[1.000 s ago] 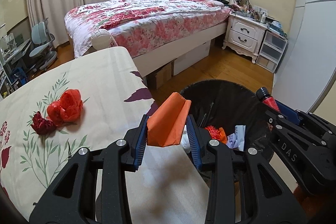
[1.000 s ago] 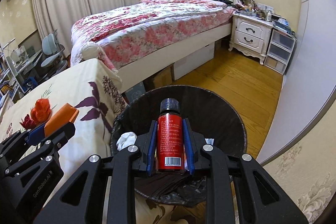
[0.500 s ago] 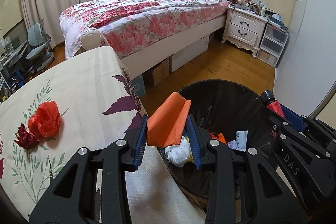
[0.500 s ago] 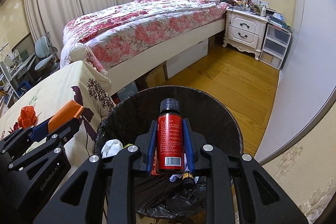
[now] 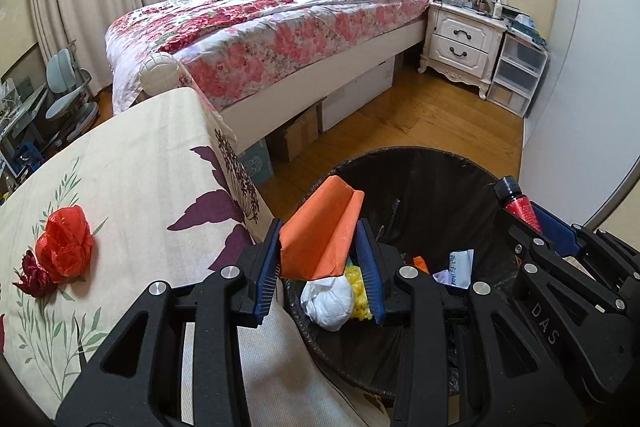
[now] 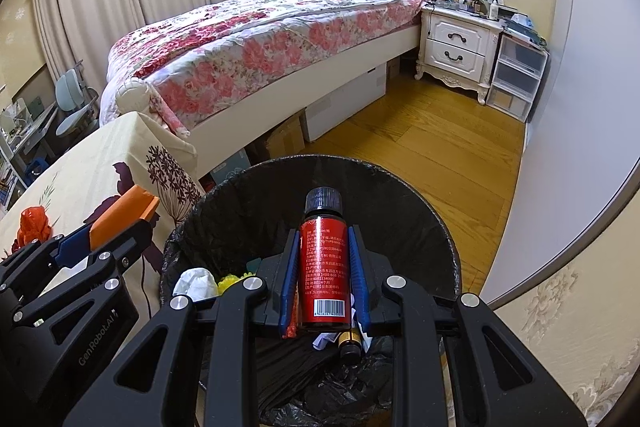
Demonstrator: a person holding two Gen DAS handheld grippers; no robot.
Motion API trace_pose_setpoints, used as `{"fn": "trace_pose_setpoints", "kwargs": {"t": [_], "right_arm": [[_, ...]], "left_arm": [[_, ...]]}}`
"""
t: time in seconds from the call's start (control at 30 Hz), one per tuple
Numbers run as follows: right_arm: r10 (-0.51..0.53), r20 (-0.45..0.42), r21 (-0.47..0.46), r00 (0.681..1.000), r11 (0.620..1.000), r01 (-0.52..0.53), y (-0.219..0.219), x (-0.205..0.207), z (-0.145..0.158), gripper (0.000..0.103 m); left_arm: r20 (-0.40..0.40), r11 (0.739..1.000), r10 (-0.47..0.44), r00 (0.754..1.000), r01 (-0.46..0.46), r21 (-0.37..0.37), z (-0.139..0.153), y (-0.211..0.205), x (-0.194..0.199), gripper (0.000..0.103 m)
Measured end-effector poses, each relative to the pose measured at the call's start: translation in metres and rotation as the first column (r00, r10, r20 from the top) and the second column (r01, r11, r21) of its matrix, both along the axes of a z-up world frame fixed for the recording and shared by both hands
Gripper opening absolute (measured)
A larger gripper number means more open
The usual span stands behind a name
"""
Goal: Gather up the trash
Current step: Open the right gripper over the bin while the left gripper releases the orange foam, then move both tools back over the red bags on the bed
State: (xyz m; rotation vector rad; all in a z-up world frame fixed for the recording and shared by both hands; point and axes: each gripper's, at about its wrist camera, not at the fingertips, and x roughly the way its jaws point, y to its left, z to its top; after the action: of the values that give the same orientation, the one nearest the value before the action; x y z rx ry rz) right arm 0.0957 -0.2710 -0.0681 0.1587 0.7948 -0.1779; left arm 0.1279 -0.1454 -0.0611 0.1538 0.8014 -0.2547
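Gripping, left: left gripper (image 5: 320, 259) has its jaws closed narrowly on a folded orange paper (image 5: 318, 233), blue pads pressing it from both sides.
Left load position: the orange paper sits over the near-left rim of the trash bin (image 5: 436, 163), right beside the worktop (image 5: 132, 163) edge.
Left load axis: its long axis runs forward along the fingers and tilts up and away from the camera, with the folded crease toward the right pad.
Gripping, right: right gripper (image 6: 323, 267) has its jaws closed on a red bottle (image 6: 325, 267), pads against its two sides.
Right load position: the red bottle hangs above the open mouth of the trash bin (image 6: 400, 183), inside the line of its rim.
Right load axis: its long axis lies along the fingers, black cap pointing forward and away, barcode end nearest the camera.
Bin contents: a white paper wad (image 5: 328, 301), a yellow crumpled scrap (image 5: 356, 289) and a white printed slip (image 5: 458, 267) lie on the black liner; a small brown bottle (image 6: 350, 341) shows below the red bottle in the right view.
Worktop: covered in a cream floral cloth, it carries a red plastic wad (image 5: 66, 247) and, touching it, a dark red wad (image 5: 34, 273), both well apart from the bin.
Gripper spacing: the two grippers sit side by side over the bin, apart.
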Motion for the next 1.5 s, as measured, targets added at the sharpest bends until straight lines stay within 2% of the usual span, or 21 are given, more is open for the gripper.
{"fn": "trace_pose_setpoints", "kwargs": {"t": [0.17, 0.3, 0.37, 0.43, 0.5, 0.57, 0.7, 0.83, 1.13, 1.5], "right_arm": [[-0.006, -0.001, -0.006, 1.0, 1.0, 0.006, -0.001, 0.001, 0.0, 0.025], [-0.012, 0.0, -0.014, 1.0, 1.0, 0.012, -0.003, 0.0, 0.0, 0.025], [-0.016, 0.004, -0.02, 1.0, 1.0, 0.016, -0.003, -0.001, 0.001, 0.029], [-0.022, 0.013, -0.029, 1.0, 0.999, 0.022, -0.003, -0.003, 0.003, 0.038], [-0.026, 0.022, -0.041, 0.999, 0.999, 0.027, -0.002, -0.005, 0.006, 0.042], [-0.03, 0.028, -0.052, 0.999, 0.998, 0.031, -0.001, -0.007, 0.008, 0.045], [-0.035, 0.036, -0.064, 0.999, 0.997, 0.038, 0.001, -0.01, 0.012, 0.055], [-0.042, 0.045, -0.068, 0.998, 0.997, 0.045, 0.003, -0.014, 0.015, 0.063], [-0.03, 0.05, -0.079, 0.998, 0.996, 0.034, 0.014, -0.021, 0.018, 0.073], [-0.001, 0.063, -0.077, 0.998, 0.997, 0.006, 0.036, -0.032, 0.028, 0.076]], "left_arm": [[-0.007, 1.0, -0.007, 1.0, 0.007, 0.006, -0.001, -0.002, 0.001, 0.038], [0.01, 1.0, -0.007, 1.0, 0.007, 0.014, 0.0, -0.002, -0.001, 0.056], [0.012, 1.0, -0.009, 1.0, 0.009, 0.016, 0.001, -0.002, -0.001, 0.057], [0.015, 1.0, -0.007, 1.0, 0.006, 0.016, 0.001, -0.002, -0.001, 0.062], [0.024, 1.0, 0.002, 1.0, -0.002, 0.013, 0.003, 0.001, -0.001, 0.073], [0.029, 1.0, 0.009, 1.0, -0.01, 0.007, 0.005, 0.004, -0.002, 0.078], [0.039, 1.0, 0.023, 0.999, -0.023, 0.006, 0.01, 0.011, -0.005, 0.083], [0.035, 0.999, 0.032, 0.999, -0.032, -0.003, 0.014, 0.019, -0.008, 0.086], [0.056, 0.998, 0.068, 0.996, -0.069, 0.011, 0.022, 0.039, -0.024, 0.09], [0.069, 0.994, 0.108, 0.992, -0.107, -0.026, 0.035, 0.07, -0.037, 0.09]]}}
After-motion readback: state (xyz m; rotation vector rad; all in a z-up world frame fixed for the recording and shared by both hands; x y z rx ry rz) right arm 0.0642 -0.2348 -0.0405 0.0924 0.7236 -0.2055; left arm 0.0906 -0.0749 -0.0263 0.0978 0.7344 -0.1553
